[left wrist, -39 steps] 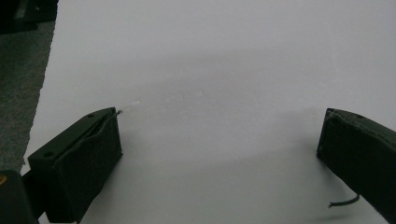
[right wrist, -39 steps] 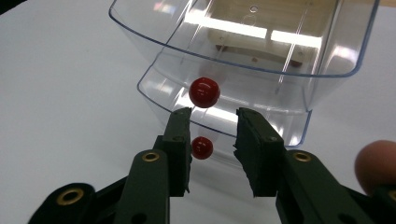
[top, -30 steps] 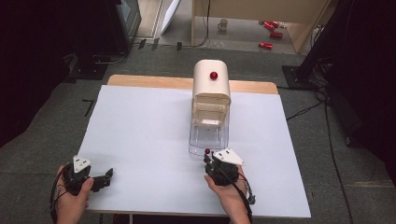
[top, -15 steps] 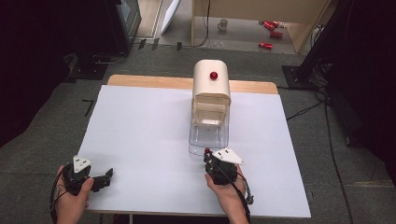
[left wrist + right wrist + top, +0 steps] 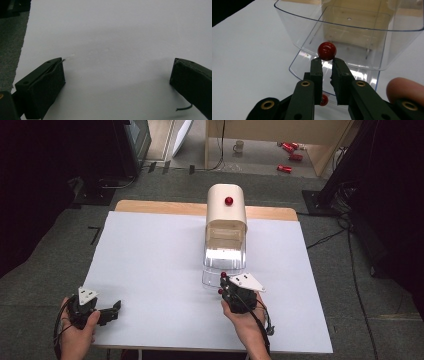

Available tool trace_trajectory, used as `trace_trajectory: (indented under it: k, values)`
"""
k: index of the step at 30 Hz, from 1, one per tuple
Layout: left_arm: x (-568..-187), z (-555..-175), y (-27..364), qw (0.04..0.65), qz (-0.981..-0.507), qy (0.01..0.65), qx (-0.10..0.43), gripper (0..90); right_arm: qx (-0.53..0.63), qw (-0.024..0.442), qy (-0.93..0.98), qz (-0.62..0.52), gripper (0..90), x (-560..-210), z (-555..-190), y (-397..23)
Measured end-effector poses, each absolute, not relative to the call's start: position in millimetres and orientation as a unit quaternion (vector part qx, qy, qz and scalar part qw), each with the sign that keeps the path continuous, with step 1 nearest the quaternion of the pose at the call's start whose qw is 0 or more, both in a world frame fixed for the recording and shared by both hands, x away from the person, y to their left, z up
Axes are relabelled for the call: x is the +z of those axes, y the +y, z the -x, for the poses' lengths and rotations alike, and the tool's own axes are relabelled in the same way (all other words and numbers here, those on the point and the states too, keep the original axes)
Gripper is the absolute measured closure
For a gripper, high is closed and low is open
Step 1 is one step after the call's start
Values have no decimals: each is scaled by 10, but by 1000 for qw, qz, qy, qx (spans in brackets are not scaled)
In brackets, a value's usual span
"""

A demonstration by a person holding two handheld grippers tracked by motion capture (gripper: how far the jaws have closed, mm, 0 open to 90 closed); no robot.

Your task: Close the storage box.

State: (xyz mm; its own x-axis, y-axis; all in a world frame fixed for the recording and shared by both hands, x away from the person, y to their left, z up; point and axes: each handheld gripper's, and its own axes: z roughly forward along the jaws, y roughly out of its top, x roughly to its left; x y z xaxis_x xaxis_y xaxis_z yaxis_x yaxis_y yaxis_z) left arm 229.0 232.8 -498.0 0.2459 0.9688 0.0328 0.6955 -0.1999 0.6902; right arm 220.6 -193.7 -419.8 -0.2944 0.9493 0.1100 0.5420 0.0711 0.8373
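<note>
A cream dispenser box [image 5: 226, 212] with a red knob [image 5: 229, 200] on top stands at the middle back of the table. A clear plastic bin [image 5: 224, 255] [image 5: 352, 32] opens from its front. My right gripper [image 5: 223, 282] [image 5: 326, 61] sits just in front of the bin's lip, its jaws shut on a small red ball [image 5: 327, 50] [image 5: 223, 275] pinched at the tips. A second small red ball [image 5: 324, 100] shows under the jaws, by the clear lip. My left gripper [image 5: 116, 307] [image 5: 117, 72] rests at the front left, open with only bare white sheet between its fingers.
A white sheet [image 5: 150, 260] covers the wooden table [image 5: 160, 206]. On the floor behind lie a mug [image 5: 240, 145], red cans [image 5: 290, 150] and cables [image 5: 330, 237]. Dark equipment stands at both sides.
</note>
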Motion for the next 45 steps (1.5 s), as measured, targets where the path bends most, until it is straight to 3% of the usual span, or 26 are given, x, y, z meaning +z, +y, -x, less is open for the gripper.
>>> trace_trajectory:
  k: [14, 45]
  values:
    - [-4980, -2290, 2328, 285, -736, 565, 240, 0, 418, 260, 680, -543, 808, -4020, -2397, -1962]
    - [-4979, -2290, 2331, 283, -737, 564, 241, 0, 406, 265, 671, -561, 825, -4085, -3018, -1967]
